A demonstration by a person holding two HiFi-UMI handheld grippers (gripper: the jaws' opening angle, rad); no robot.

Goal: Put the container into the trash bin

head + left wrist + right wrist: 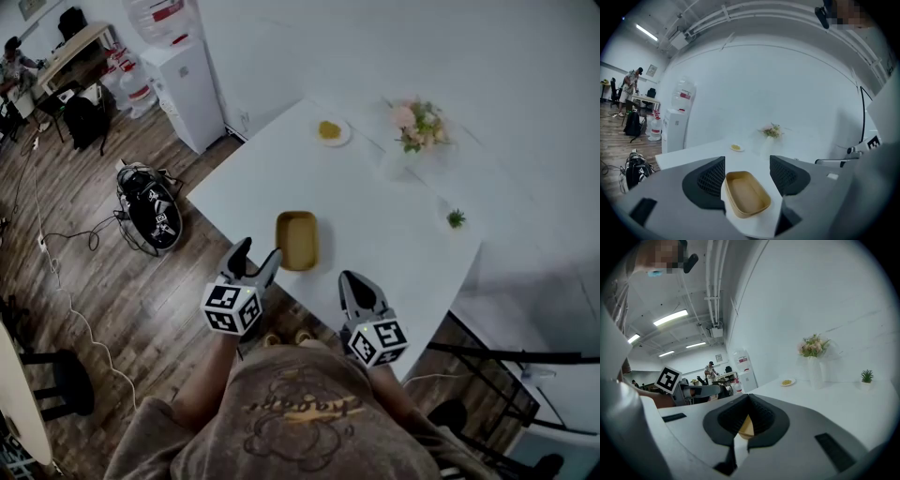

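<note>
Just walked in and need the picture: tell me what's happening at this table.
A person holding two grippers stands at the white table. The left gripper is open, its jaws apart right by the empty tan container near the table's edge, not gripping it. The right gripper hangs shut beside it, holding nothing.

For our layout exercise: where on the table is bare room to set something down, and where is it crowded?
Bare: the middle stretch between container, plate and small plant. Crowded: the near edge, where left gripper and right gripper stand by the container.
</note>
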